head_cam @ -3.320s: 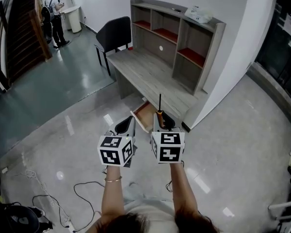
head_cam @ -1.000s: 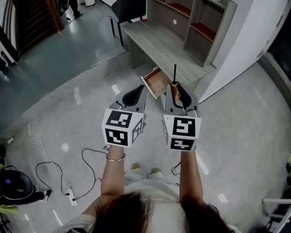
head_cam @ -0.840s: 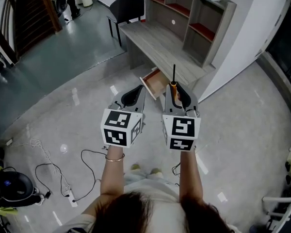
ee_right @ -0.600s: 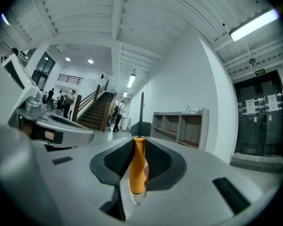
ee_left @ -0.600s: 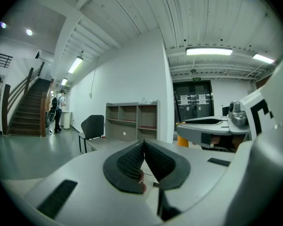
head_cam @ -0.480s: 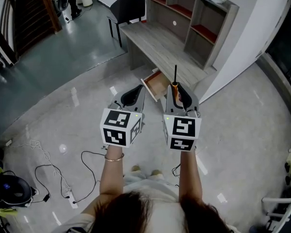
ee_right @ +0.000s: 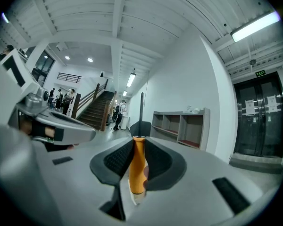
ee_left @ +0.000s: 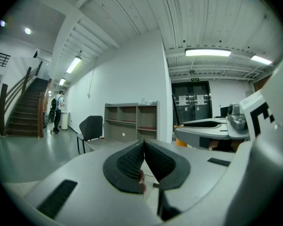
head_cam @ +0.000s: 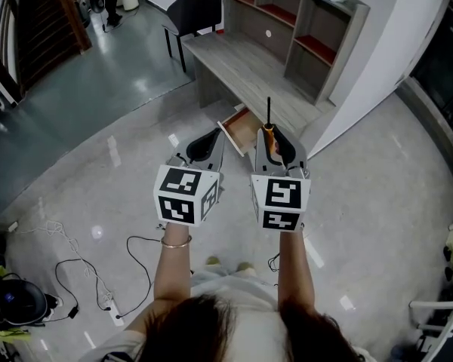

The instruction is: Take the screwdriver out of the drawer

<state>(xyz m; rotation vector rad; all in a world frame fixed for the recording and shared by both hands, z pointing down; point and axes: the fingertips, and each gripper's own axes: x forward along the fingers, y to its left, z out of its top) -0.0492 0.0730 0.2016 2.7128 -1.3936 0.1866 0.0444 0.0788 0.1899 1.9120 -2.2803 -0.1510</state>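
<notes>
My right gripper [head_cam: 270, 136] [ee_right: 137, 155] is shut on the screwdriver [ee_right: 137, 166], its orange handle clamped between the pads and its black shaft [head_cam: 269, 110] pointing straight out past the jaws. My left gripper [head_cam: 208, 141] [ee_left: 143, 155] is held level beside it, jaws shut with nothing between them. Both are held up in the air, well back from the desk [head_cam: 241, 68]. Below and beyond them, the wooden drawer [head_cam: 238, 127] stands pulled out of the desk front; part of it is hidden behind the grippers.
A shelf unit [head_cam: 298, 29] stands on the back of the desk against the white wall. A black chair [head_cam: 195, 7] sits at the desk's far end. Cables and a power strip [head_cam: 109, 305] lie on the glossy floor at lower left. A staircase [ee_left: 23, 108] rises far left.
Since 3.3 s ago the view has drawn back from the desk with the screwdriver still held. Over the last second both grippers stay nearly still, drifting slightly.
</notes>
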